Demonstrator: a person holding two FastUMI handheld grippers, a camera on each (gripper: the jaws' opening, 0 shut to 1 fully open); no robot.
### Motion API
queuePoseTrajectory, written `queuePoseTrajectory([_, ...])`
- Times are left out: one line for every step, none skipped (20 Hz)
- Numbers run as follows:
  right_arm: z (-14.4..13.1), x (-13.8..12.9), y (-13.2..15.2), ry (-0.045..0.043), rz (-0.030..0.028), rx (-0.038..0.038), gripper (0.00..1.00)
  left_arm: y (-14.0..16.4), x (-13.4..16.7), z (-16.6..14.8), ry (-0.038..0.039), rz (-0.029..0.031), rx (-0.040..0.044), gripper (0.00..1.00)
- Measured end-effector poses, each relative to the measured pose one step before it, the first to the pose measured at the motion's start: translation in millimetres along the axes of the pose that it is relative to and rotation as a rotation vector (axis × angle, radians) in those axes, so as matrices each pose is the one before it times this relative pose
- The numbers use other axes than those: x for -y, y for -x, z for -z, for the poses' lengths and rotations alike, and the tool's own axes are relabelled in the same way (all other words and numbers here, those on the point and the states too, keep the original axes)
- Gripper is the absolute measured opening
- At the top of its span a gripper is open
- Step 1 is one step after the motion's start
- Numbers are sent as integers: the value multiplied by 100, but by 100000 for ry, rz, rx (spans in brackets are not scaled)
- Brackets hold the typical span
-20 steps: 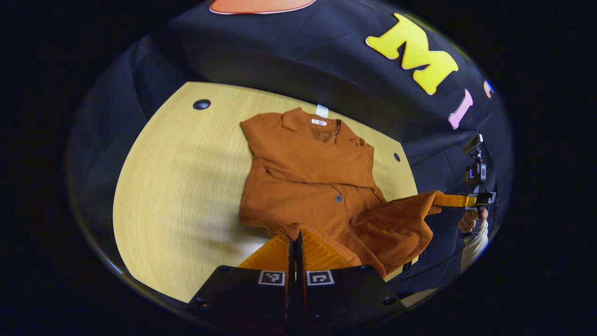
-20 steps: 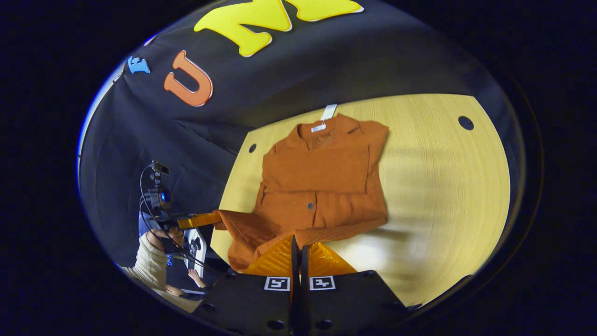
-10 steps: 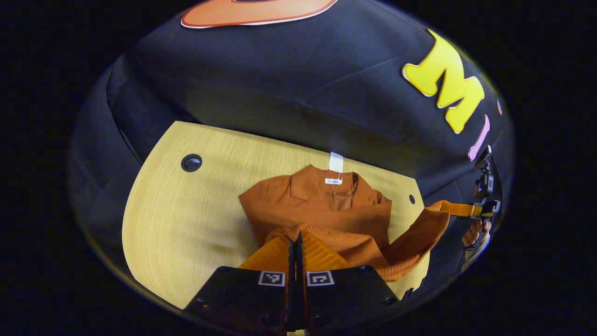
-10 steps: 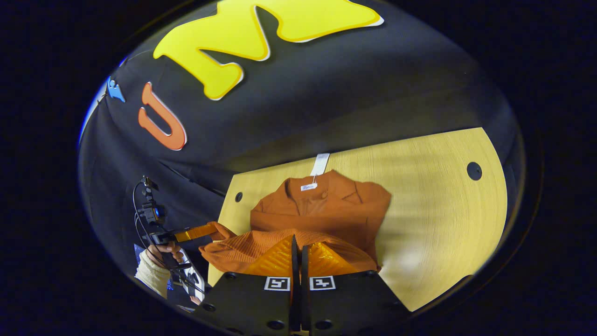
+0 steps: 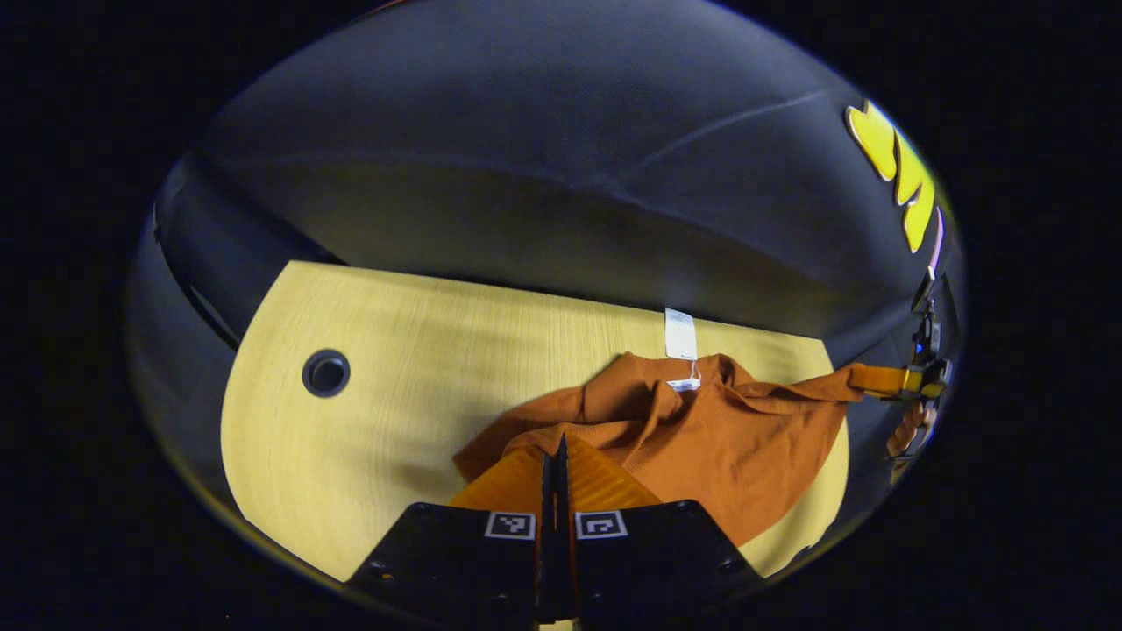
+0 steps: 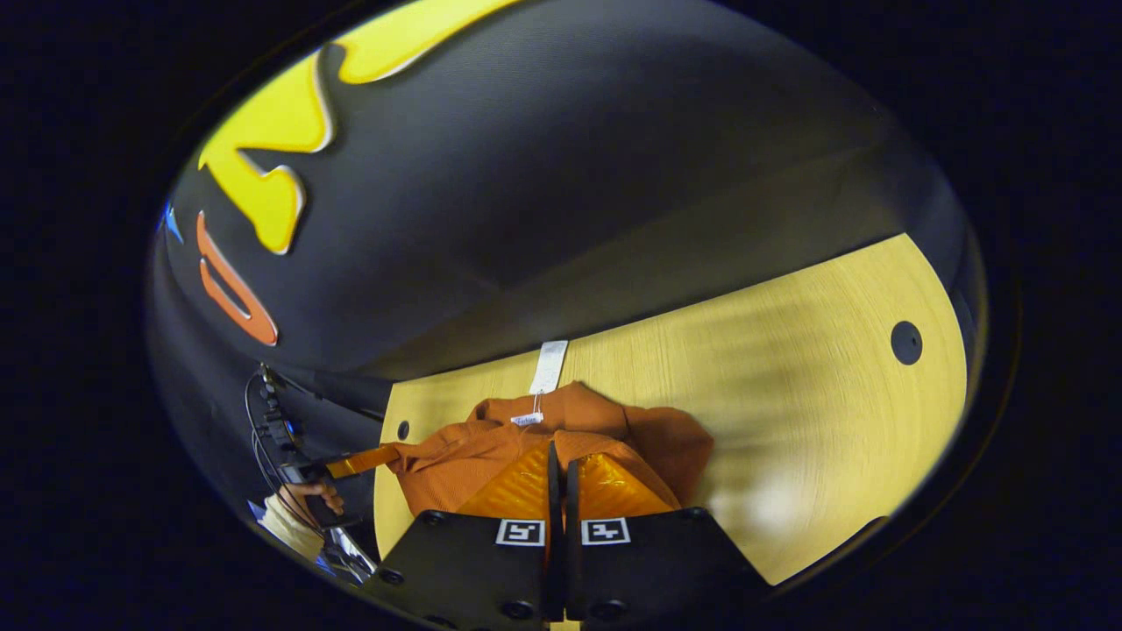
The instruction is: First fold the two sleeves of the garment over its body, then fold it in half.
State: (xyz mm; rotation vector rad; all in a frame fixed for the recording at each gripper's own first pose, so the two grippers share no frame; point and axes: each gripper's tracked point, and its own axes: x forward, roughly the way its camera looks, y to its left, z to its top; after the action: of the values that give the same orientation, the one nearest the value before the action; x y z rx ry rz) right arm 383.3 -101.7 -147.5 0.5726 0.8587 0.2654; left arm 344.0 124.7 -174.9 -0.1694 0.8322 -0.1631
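A rust-orange garment (image 5: pixel 710 438) with a white tag (image 5: pixel 679 334) at its collar lies on the wooden table (image 5: pixel 394 412), its sleeves folded in. My left gripper (image 5: pixel 554 456) is shut on one corner of the hem, held over the body near the collar. In the same view the right gripper (image 5: pixel 877 379) pinches the other hem corner at the far right. In the right gripper view, my right gripper (image 6: pixel 557 460) is shut on the garment (image 6: pixel 653 434) just short of the tag (image 6: pixel 550 365). The left gripper (image 6: pixel 361 459) shows at the left, a hand (image 6: pixel 307 499) behind it.
The table has a round hole (image 5: pixel 325 372) on its left side and another (image 6: pixel 905 342) on its right, plus a small hole (image 6: pixel 402 429) near the garment. The booth's black cloth wall stands just behind the table's far edge.
Both grippers have carried the hem forward over the body toward the collar. The lower half now covers the buttoned front that showed earlier.
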Motion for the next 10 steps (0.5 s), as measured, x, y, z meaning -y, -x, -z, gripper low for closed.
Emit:
queuePoseTrajectory([-504, 507, 348, -3037, -825, 2096, 1, -38, -500, -128, -3063, -1239, 208, 3])
queuePoseTrajectory([-677, 1108, 167, -3398, 580, 1617, 1, -362, -313, -238, -1079, -420, 1185, 3])
queuePoseTrajectory([-338, 1257, -126, -3781, 1725, 556, 0, -814, -66, -365, -306, -1008, 1087, 3])
queuePoseTrajectory([72, 1070, 143, -3710, 1811, -823, 1, -607, -225, 16, -363, -1172, 189, 2])
queuePoseTrajectory([73, 783, 80, -3072, 450, -1820, 1, -712, -63, 515, -8, -977, -779, 3])
queuePoseTrajectory([-336, 783, 736, -1706, 1161, -2323, 0, -590, 95, 432, 81, -533, -1462, 2])
queuePoseTrajectory([-116, 631, 23, -282, 344, -1392, 1, -620, 206, 392, 243, 97, -975, 3])
queuePoseTrajectory([-172, 359, 190, -569, 32, -572, 1, -483, 43, 216, 253, -299, -1086, 3])
queuePoseTrajectory([-336, 63, 230, -1685, -867, -21, 1, -237, -26, 403, 666, -381, -549, 4])
queuePoseTrajectory([-270, -108, 360, -2298, -1501, -991, 2, -172, 397, 2, 948, 1266, -82, 4])
